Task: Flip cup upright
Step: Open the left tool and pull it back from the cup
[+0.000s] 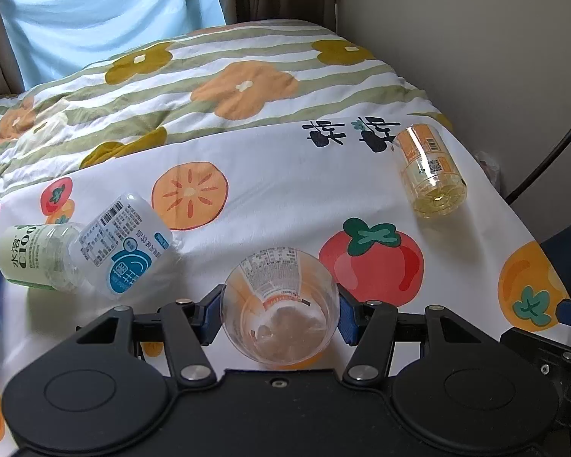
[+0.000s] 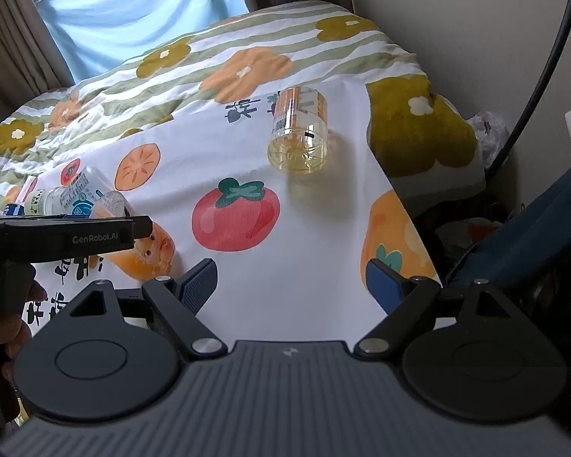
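My left gripper [image 1: 280, 314] is shut on a clear plastic cup with an orange label [image 1: 281, 304]; its open mouth faces my camera and its blue pads press both sides. In the right wrist view that cup [image 2: 144, 255] shows under the left gripper's black body [image 2: 64, 236], tilted, just above the cloth. A second clear cup with an orange label [image 1: 430, 169] lies on its side at the far right of the cloth; it also shows in the right wrist view [image 2: 299, 131]. My right gripper [image 2: 291, 285] is open and empty above the white fruit-print cloth [image 2: 304, 266].
A blue-labelled cup [image 1: 125, 243] and a green-labelled cup [image 1: 34, 255] lie on their sides at the left, touching. A striped flower quilt [image 1: 228, 76] lies beyond the cloth. The wall [image 1: 476, 38] and a black cable [image 1: 548, 156] are at the right.
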`<state>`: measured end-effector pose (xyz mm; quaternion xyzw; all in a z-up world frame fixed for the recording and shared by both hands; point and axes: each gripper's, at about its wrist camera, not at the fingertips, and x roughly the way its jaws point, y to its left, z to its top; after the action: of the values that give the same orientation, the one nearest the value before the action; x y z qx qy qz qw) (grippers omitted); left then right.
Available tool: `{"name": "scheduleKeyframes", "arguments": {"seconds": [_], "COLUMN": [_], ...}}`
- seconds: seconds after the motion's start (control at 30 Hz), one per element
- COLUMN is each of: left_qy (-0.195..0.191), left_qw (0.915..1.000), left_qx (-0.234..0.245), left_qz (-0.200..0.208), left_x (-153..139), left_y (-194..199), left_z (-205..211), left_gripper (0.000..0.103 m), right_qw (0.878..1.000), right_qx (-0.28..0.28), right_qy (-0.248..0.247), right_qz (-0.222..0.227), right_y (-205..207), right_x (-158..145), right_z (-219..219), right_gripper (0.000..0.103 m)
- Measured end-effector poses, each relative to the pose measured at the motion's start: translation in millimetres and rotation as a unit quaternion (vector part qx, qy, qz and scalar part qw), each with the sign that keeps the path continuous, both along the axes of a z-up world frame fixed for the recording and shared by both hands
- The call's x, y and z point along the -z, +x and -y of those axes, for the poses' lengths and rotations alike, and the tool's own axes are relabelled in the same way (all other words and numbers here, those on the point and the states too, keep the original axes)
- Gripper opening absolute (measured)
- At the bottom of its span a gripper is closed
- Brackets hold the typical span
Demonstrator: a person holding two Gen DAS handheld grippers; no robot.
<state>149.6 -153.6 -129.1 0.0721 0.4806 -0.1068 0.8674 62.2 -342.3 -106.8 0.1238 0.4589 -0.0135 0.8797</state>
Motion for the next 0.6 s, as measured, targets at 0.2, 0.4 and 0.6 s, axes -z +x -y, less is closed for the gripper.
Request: {"name": "scheduleKeyframes", "arguments": {"seconds": [0.2,0.4,0.6], "left_qy": [-0.008,-0.001,-0.008], "left_qw": [0.9999,1.0,0.9998], "left_qx": [-0.003,0.001,0.0], "left_qz": [-0.009,-0.001,0.018], "left_x": [1.6,0.5,-20.0], "left_y": [2.0,-1.2,-10.7], "left_z": [0.2,1.7,-5.6], "left_gripper": [0.077,0.09,0.093], "right_qw": [1.0,1.0,1.0], "right_qx": [0.003,0.007,0.007], "right_qy": [-0.001,0.0,-0.002], "right_qz": [0.003,0.007,0.02], "right_y": [-1.3,-1.1,-5.8], "right_x": [-2.2,-6.3,-22.0], "right_z": [0.7,3.0,1.8], "right_gripper": [0.1,0.1,0.1]}}
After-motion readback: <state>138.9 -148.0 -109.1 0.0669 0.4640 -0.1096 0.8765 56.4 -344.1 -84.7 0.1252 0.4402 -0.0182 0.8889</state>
